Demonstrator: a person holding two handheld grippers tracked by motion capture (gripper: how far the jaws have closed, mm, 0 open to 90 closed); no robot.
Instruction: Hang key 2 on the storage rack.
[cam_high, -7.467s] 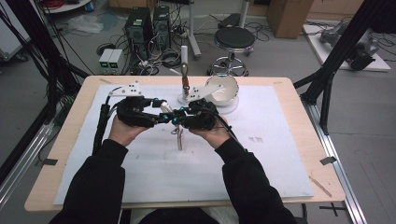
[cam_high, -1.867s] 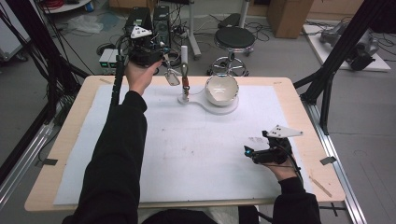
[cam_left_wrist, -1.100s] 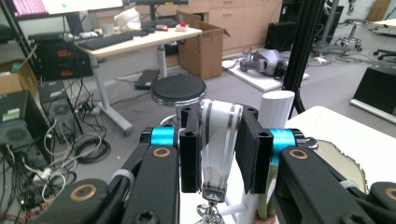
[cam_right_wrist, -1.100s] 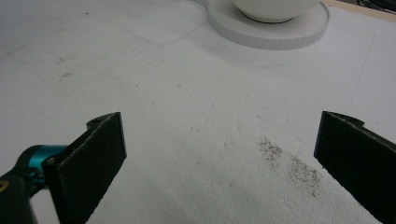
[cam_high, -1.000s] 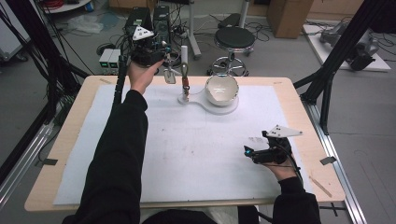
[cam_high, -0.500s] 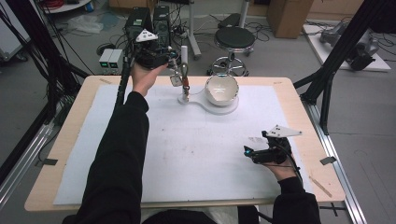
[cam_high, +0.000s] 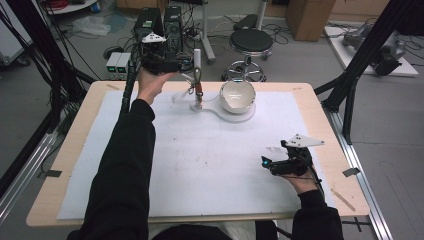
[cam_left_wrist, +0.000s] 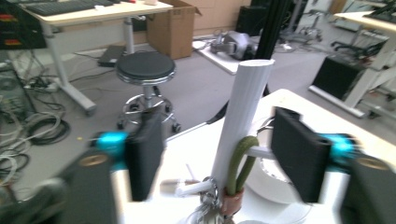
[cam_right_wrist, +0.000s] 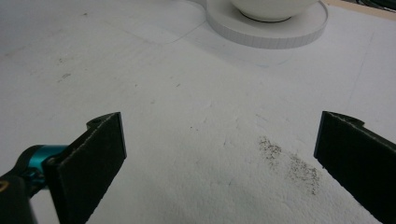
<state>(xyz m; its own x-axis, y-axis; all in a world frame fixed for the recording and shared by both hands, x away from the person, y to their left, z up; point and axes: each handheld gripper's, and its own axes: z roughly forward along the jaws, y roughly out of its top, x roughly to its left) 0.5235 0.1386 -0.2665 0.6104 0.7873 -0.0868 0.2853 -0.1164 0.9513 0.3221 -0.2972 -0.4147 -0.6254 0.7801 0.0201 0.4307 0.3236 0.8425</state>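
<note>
Left tool, its jaws just opened around the white post where keys hang, grips nothing; right tool rests wide open, empty: hanging apparently complete.

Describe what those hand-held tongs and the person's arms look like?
Both tongs, left and right, are black with flat black jaws, turquoise fittings, a grey three-cornered plate on top and a trailing black cable. The person wears black long sleeves.

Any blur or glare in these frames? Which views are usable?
Left gripper view: motion-smeared, the left gripper soft-edged around the white upright post. Right gripper view: sharp, the grey speck patch crisp on the white mat. High view: even light, slight blur beside the post, mild sheen inside the white ceramic bowl.
</note>
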